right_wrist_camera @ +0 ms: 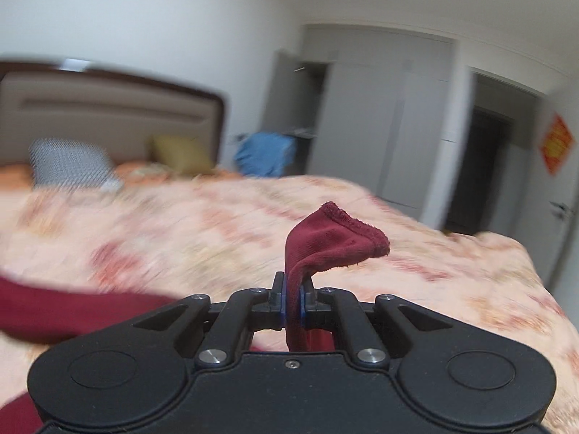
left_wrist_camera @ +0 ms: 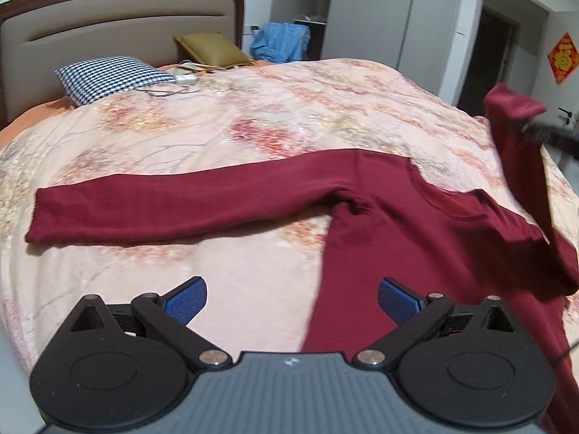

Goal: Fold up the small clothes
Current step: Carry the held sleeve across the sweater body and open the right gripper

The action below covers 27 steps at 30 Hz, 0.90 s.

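Maroon long-sleeved knit top (left_wrist_camera: 380,217) lies spread on the floral quilted bed (left_wrist_camera: 217,137); right claw (right_wrist_camera: 292,302) pinches its cuff (right_wrist_camera: 336,235) aloft for folding inward, left claw (left_wrist_camera: 292,298) gapes empty.

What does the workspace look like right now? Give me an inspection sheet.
Surface: bed with floral quilt, mostly bare.
Job's things: dark red top spread on the quilt, one sleeve lying flat, the other sleeve cuff lifted.
Clutter: checked pillow, olive cushion, white charger near the headboard.
Grippers: left gripper open, empty, above the quilt; right gripper shut on the cuff.
Cables: thin cord by the charger.
Surroundings: headboard, blue cloth, wardrobe, dark doorway.
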Motion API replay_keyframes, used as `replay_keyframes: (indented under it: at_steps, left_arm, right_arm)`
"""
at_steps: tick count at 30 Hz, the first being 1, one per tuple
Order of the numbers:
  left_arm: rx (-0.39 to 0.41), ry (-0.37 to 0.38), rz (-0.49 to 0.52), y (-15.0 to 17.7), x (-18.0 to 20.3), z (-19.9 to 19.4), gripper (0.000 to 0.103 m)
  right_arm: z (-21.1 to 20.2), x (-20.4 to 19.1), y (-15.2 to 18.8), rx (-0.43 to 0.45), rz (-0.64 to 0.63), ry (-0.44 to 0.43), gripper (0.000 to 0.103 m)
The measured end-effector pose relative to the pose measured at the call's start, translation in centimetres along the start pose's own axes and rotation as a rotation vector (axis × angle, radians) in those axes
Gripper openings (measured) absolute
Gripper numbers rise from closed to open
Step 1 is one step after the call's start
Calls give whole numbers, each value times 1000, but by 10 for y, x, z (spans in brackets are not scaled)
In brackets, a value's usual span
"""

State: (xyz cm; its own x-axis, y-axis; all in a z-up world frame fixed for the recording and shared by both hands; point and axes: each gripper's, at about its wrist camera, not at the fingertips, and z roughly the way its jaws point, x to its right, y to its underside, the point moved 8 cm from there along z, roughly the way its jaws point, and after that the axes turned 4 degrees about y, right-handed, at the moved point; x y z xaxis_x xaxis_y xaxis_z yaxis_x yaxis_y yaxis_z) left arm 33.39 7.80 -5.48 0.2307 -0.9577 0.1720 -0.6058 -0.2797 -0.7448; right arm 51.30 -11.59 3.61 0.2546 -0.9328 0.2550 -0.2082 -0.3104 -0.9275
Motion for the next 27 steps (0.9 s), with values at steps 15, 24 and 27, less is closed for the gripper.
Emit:
replay_keyframes:
  at_steps: [15,24,27]
  left_arm:
    - [-1,-50,-87,5,-44,6,103]
    - [89,11,-112,-25,-15,26,103]
    - [116,55,-99,-37,7,48,103]
  right_arm:
    - [16,-125,99,-203,-351,-161,21]
    - [-28,-130,102,-156,-364,-281,80]
    - [-49,-103,104,-143,-301,-267,96]
